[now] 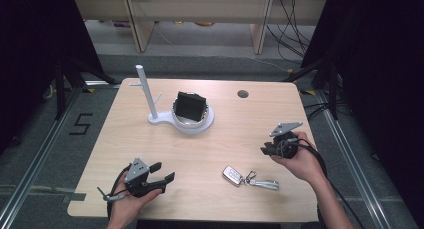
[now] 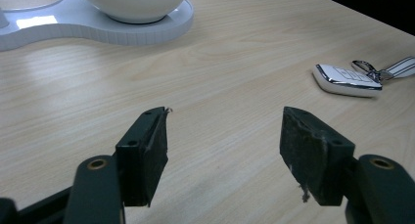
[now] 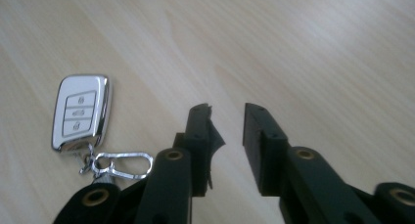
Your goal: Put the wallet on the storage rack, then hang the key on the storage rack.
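A white car key fob (image 1: 232,174) with a metal ring and a strap (image 1: 263,183) lies on the wooden table near its front edge. My left gripper (image 1: 165,171) is held low at the front left, jaws wide apart and empty, pointing toward the fob (image 2: 346,79). In its own view the left gripper (image 2: 225,131) has bare table between the pads. My right gripper (image 1: 266,149) is held at the right, above and right of the fob. Seen from its own camera, the right gripper (image 3: 228,121) has a narrow empty gap, and the fob (image 3: 80,114) lies left of its jaws.
A white stand (image 1: 197,125) with a tall post (image 1: 144,91) and a bowl sits at the table's middle back; a black boxy object (image 1: 190,106) rests in the bowl. A round cable hole (image 1: 243,94) is behind it to the right. The stand's base (image 2: 98,26) is ahead of the left gripper.
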The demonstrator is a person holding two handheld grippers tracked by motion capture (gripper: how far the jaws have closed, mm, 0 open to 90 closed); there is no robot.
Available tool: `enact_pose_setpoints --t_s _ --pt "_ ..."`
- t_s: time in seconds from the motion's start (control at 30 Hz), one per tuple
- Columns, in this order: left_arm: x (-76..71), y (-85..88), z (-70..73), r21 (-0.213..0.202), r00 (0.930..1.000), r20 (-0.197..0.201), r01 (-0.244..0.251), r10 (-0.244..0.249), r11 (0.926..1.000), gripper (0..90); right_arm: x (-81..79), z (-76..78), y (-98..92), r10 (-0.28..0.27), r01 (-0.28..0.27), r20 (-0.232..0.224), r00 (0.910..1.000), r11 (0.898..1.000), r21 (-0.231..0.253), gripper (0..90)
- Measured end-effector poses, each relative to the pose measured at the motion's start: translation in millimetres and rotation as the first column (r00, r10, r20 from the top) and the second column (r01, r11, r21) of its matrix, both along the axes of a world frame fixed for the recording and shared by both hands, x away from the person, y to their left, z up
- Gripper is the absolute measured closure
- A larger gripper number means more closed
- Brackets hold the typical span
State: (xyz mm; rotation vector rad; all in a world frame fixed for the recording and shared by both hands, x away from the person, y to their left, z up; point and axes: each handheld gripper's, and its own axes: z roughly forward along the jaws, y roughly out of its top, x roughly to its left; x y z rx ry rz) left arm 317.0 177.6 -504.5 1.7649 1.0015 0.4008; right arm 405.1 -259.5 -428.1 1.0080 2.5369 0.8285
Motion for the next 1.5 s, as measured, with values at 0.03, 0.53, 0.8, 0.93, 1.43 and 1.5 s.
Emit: enact_pose_setpoints --t_s 0.03,0.53,0.8,0.93,1.43,1.5 --pt "0.5 0.2 0.8 0.003 1.0000 0.004 0.008 -0.008 1.0000 36.2 -2.4 2.3 -3.4 -0.001 0.001 -0.033 0.9995 1.000 -0.014 83.0" --pt "6.7 -7.7 4.9 -0.020 0.9993 -0.023 0.028 -0.028 0.9994 40.9 -27.2 -12.9 0.1 0.069 -0.095 -0.225 0.9719 0.990 -0.107 90.0" --pt "8.7 -13.2 7.0 -0.024 0.9987 -0.017 0.048 -0.049 0.9985 41.0 -36.2 -21.0 7.2 0.076 -0.113 -0.295 0.9525 0.987 -0.111 90.0" --pt "9.6 -17.1 7.0 -0.010 0.9979 -0.026 0.060 -0.060 0.9982 41.1 -36.5 -24.9 11.0 0.097 -0.138 -0.303 0.9481 0.984 -0.115 90.0" --pt "12.2 -24.4 3.1 0.003 0.9955 -0.040 0.086 -0.086 0.9963 39.6 -37.9 -38.6 44.1 0.197 -0.254 -0.385 0.9016 0.962 -0.101 90.0" --pt "11.9 -25.1 3.2 0.012 0.9960 -0.045 0.078 -0.078 0.9968 39.5 -35.9 -43.8 49.5 0.192 -0.249 -0.385 0.9026 0.963 -0.103 90.0"
